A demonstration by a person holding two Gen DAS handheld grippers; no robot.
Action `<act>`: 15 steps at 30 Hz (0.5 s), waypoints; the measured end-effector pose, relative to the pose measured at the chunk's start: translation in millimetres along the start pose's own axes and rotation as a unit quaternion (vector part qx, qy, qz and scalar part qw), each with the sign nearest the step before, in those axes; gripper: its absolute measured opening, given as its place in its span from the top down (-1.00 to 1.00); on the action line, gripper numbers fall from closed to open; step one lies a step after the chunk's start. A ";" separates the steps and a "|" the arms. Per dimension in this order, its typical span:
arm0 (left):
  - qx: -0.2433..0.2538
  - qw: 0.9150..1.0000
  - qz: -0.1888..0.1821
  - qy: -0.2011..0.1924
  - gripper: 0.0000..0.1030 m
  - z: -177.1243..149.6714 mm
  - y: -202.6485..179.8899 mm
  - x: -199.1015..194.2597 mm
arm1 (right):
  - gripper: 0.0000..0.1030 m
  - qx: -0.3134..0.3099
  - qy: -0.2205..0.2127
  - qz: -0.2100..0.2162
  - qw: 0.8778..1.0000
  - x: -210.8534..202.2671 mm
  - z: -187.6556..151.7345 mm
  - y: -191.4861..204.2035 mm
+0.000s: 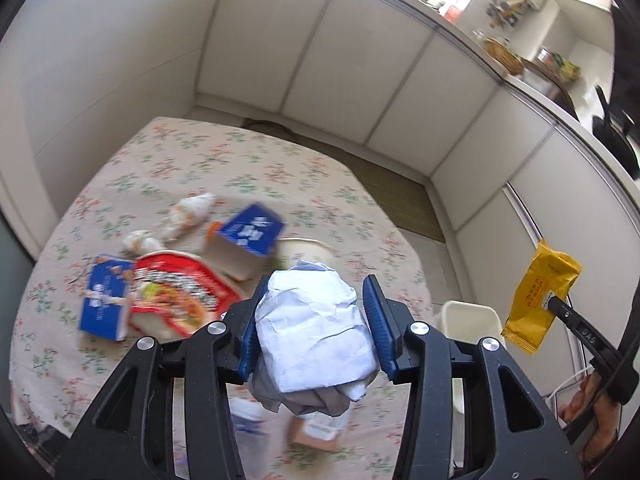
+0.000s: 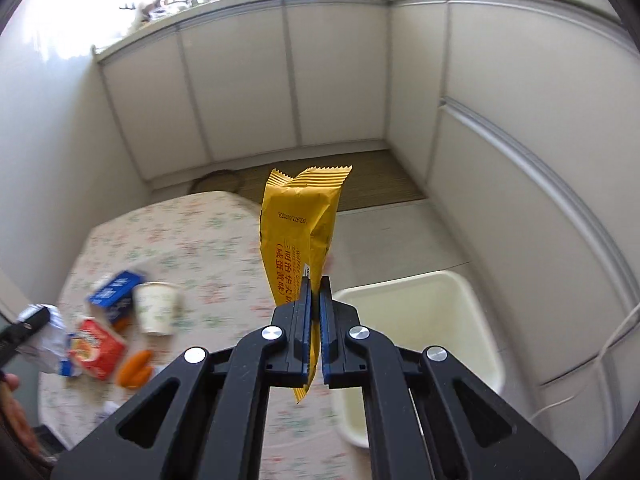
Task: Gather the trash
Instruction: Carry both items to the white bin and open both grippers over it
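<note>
left claw [image 1: 316,300] tight around crumpled paper [image 1: 314,336], right claw [image 2: 315,296] pinching yellow wrapper [image 2: 300,232]

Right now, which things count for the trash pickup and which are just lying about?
Job:
- crumpled paper in left gripper
- yellow wrapper in right gripper
- white bin
- noodle lid, blue cartons, paper cup

Lying about:
- countertop clutter
- floor mat
</note>
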State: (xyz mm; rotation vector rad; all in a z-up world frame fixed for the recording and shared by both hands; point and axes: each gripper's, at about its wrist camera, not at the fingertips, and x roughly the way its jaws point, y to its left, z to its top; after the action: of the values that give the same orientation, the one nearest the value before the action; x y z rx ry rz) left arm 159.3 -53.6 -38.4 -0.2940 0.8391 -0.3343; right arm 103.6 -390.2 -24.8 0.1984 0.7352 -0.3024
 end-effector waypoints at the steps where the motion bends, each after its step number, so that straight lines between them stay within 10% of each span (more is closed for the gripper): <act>1: 0.007 1.000 -0.005 0.002 0.15 -0.3 -11.0 4.4 | 0.93 -0.001 0.000 -0.018 1.000 2.8 -0.7 -11.6; 9: 0.065 0.996 -0.047 0.043 0.15 -10.0 -107.5 62.3 | 0.72 0.066 0.049 -0.068 0.994 38.8 -20.7 -92.8; 11: 0.076 0.994 -0.064 0.052 0.15 -12.9 -133.5 77.7 | -0.04 0.095 0.045 -0.082 0.991 38.1 -21.9 -112.9; 15: 0.108 0.987 -0.092 0.070 0.15 -23.4 -186.3 106.2 | -0.36 0.144 0.038 -0.105 0.983 30.6 -30.6 -142.9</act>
State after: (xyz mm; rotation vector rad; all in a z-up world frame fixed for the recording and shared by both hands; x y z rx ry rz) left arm 175.4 -268.2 -53.6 -0.1455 0.9070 -0.6197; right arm 57.5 -521.8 -78.3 0.4088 0.7874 -0.6066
